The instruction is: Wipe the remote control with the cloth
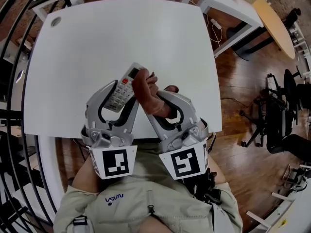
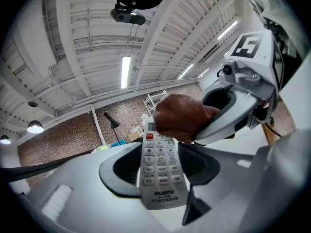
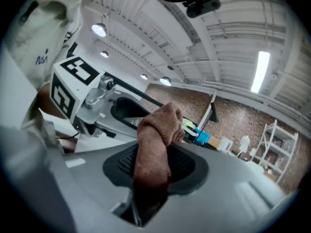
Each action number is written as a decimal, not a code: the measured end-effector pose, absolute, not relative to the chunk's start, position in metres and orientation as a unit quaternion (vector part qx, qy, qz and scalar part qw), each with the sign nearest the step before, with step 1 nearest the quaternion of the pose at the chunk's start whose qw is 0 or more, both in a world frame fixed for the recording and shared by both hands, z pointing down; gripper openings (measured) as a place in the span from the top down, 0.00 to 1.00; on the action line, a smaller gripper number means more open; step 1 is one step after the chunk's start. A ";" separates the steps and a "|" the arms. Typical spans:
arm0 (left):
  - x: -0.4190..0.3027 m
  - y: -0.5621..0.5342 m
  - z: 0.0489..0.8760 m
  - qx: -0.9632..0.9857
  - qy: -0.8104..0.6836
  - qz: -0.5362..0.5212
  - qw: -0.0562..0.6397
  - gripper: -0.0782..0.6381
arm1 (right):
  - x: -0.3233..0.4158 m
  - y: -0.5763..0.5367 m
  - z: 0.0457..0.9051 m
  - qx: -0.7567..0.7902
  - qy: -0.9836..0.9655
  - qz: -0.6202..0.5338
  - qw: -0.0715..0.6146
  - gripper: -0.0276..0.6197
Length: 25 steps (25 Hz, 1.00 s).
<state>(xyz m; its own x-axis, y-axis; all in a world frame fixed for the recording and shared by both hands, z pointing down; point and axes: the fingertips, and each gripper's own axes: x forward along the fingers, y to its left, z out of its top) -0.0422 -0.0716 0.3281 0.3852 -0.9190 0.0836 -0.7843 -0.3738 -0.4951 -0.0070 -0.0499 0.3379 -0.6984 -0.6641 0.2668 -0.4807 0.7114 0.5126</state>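
Observation:
A white remote control (image 1: 124, 85) with a red button is held above the front part of the white table (image 1: 121, 38), its button face up. My left gripper (image 1: 114, 100) is shut on its lower end; in the left gripper view the remote (image 2: 158, 165) stands straight out between the jaws. My right gripper (image 1: 158, 101) is shut on a bunched brown cloth (image 1: 146, 90). The cloth (image 2: 179, 116) presses on the remote's top end, near the display. From the right gripper view the cloth (image 3: 153, 147) rises between the jaws and hides most of the remote, with the left gripper (image 3: 114, 108) behind it.
The table's front edge (image 1: 121, 132) runs just under both grippers, with the person's lap below it. A round cable hole (image 1: 56, 21) sits at the far left corner. Another desk (image 1: 228, 4) and office chairs (image 1: 279, 115) stand on the wooden floor to the right.

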 end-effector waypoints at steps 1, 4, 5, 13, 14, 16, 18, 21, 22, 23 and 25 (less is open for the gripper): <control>-0.042 -0.073 0.328 -0.808 0.525 -0.181 0.198 0.55 | -0.009 -0.049 0.337 0.310 -0.893 -0.229 0.232 0.76; -0.041 -0.077 0.329 -0.801 0.523 -0.194 0.218 0.55 | -0.013 -0.047 0.337 0.291 -0.879 -0.276 0.258 0.76; -0.040 -0.079 0.331 -0.799 0.522 -0.198 0.223 0.55 | -0.015 -0.046 0.338 0.285 -0.876 -0.284 0.264 0.76; -0.030 -0.099 0.337 -0.797 0.509 -0.216 0.244 0.55 | -0.005 -0.063 0.328 0.311 -0.875 -0.273 0.252 0.76; -0.029 -0.100 0.336 -0.794 0.509 -0.219 0.249 0.55 | 0.000 -0.070 0.321 0.328 -0.872 -0.269 0.243 0.76; -0.028 -0.105 0.336 -0.788 0.511 -0.228 0.259 0.55 | 0.013 -0.086 0.306 0.369 -0.861 -0.268 0.226 0.76; -0.026 -0.112 0.336 -0.780 0.511 -0.240 0.269 0.55 | 0.030 -0.103 0.292 0.413 -0.846 -0.263 0.211 0.75; -0.022 -0.121 0.335 -0.768 0.512 -0.259 0.285 0.55 | 0.046 -0.125 0.281 0.460 -0.825 -0.255 0.207 0.75; -0.021 -0.124 0.334 -0.763 0.512 -0.263 0.292 0.55 | 0.048 -0.130 0.281 0.467 -0.819 -0.256 0.213 0.75; -0.019 -0.125 0.332 -0.759 0.512 -0.267 0.300 0.55 | 0.049 -0.135 0.282 0.471 -0.814 -0.260 0.221 0.75; -0.015 -0.127 0.330 -0.751 0.510 -0.277 0.315 0.55 | 0.045 -0.142 0.284 0.471 -0.805 -0.272 0.237 0.75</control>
<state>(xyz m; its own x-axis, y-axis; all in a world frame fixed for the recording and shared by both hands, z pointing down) -0.0153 -0.1272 0.3301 0.3265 -0.9405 0.0943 -0.5921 -0.2812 -0.7552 0.0453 -0.1421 0.2842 -0.4435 -0.8875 0.1254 -0.6297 0.4081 0.6610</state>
